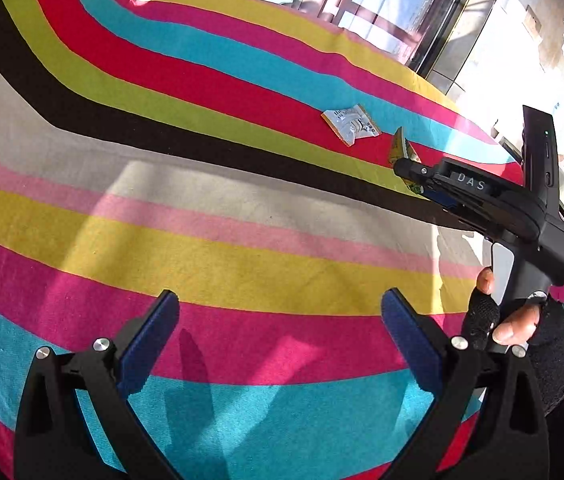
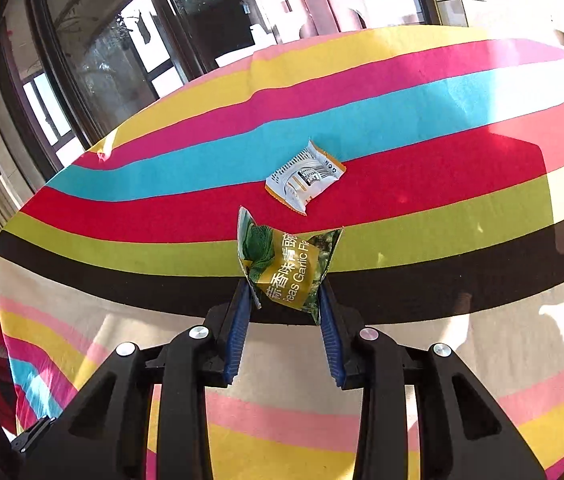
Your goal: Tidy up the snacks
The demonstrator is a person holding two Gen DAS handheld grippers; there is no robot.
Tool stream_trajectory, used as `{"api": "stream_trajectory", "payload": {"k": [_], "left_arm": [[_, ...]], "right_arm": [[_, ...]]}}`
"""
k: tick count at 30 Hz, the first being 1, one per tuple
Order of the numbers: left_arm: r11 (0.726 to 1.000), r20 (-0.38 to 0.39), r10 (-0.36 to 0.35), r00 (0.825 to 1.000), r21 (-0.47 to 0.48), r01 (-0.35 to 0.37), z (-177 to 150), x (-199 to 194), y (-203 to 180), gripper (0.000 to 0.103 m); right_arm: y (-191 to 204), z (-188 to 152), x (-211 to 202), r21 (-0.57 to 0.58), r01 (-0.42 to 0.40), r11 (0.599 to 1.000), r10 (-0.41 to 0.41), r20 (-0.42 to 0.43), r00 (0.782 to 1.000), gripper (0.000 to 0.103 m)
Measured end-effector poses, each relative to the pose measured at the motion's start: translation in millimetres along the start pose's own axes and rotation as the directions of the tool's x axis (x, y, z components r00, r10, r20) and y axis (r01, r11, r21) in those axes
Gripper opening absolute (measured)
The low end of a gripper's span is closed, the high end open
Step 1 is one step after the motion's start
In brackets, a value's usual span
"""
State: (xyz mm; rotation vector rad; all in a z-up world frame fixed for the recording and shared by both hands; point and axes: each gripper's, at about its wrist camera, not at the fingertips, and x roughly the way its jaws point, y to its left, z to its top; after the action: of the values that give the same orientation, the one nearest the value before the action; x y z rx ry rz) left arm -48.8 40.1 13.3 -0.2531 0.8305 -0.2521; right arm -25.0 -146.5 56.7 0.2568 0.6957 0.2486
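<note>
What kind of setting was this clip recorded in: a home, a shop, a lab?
Probably a home, likely a sunlit room. A table wears a bright striped cloth, tall dark-framed windows or glass doors stand behind it, and the only goods are two small snack packets: a white one and a green pea packet.
</note>
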Motion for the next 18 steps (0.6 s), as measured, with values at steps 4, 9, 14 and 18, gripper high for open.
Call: {"api": "stream_trajectory", "payload": {"k": [4,9,14,18], "left_arm": [[1.0,-0.012,-0.001,1.0,0.009,0.001,0.1,1.4,-2.5,0.101],[1.0,-0.032,0.02,0.999,0.009,-0.02,1.9,5.0,-4.5,0.101],[0.999,-0.034,0.042,0.999,-0.033,-0.043,8.3,8.0,-8.0,0.101],[0.984,-0.042,-0.077,0.996,-0.165,0.069,32.1,27.8,-27.2,0.101]], "right_arm": [[-23.0,-18.0,-39.1,-0.067,0.041,0.997,-0.041,0.005,0.999,0.034],[-40.4,-30.1,-70.7,-0.171,0.142,0.975,-0.145,-0.005,0.989,0.034],[-63.2,-32.6,-104.0,-0.2,0.133,0.971,-0.121,0.07,0.99,0.034],[-86.2,-10.1,-88.6,-0.157,0.172,0.973,-0.164,0.065,0.984,0.034]]}}
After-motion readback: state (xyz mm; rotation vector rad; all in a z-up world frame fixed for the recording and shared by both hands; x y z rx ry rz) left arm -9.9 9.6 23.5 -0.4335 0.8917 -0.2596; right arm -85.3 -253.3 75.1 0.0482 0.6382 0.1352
